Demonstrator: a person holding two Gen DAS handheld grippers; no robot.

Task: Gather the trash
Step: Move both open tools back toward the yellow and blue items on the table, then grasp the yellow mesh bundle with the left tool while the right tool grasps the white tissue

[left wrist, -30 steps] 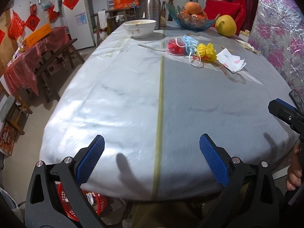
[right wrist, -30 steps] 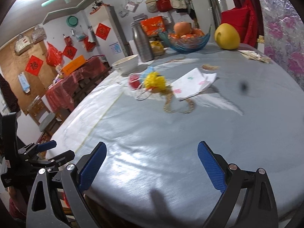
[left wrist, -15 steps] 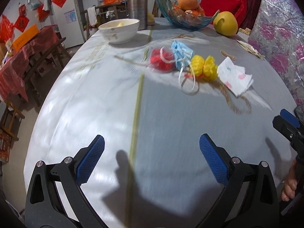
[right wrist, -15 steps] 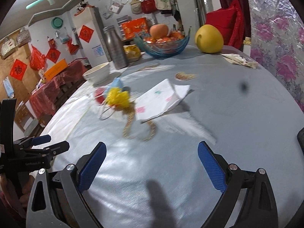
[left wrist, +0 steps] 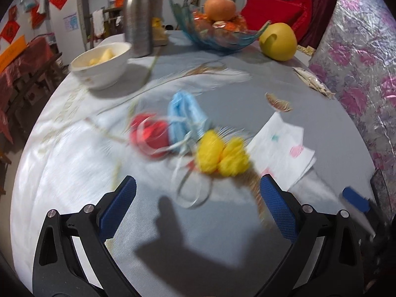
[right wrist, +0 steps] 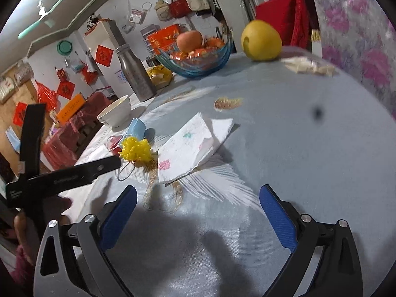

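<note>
Left gripper (left wrist: 196,199) hangs over the near part of the table (left wrist: 74,163), its blue-padded fingers (left wrist: 116,205) spread wide with nothing between them. Going left to right across the cloth ahead of it – a white bowl (left wrist: 100,61) towards the far left edge, a steel flask (left wrist: 138,17) behind it, then the litter near the middle: a red wad (left wrist: 148,133), a crumpled blue face mask (left wrist: 186,116) touching it with its loops trailing towards the near edge, two yellow tufts (left wrist: 222,154) just beside the mask, and a folded white napkin (left wrist: 282,148) to their right. A blue glass fruit bowl (left wrist: 217,39) and a yellow pomelo (left wrist: 278,40) sit at the far edge; the view is blurred. Right gripper (right wrist: 198,209) is likewise wide open and empty, held above the near right part of the table – in its view the napkin (right wrist: 193,146) lies ahead and slightly left of its fingers (right wrist: 277,216), one edge lifted off the cloth
</note>
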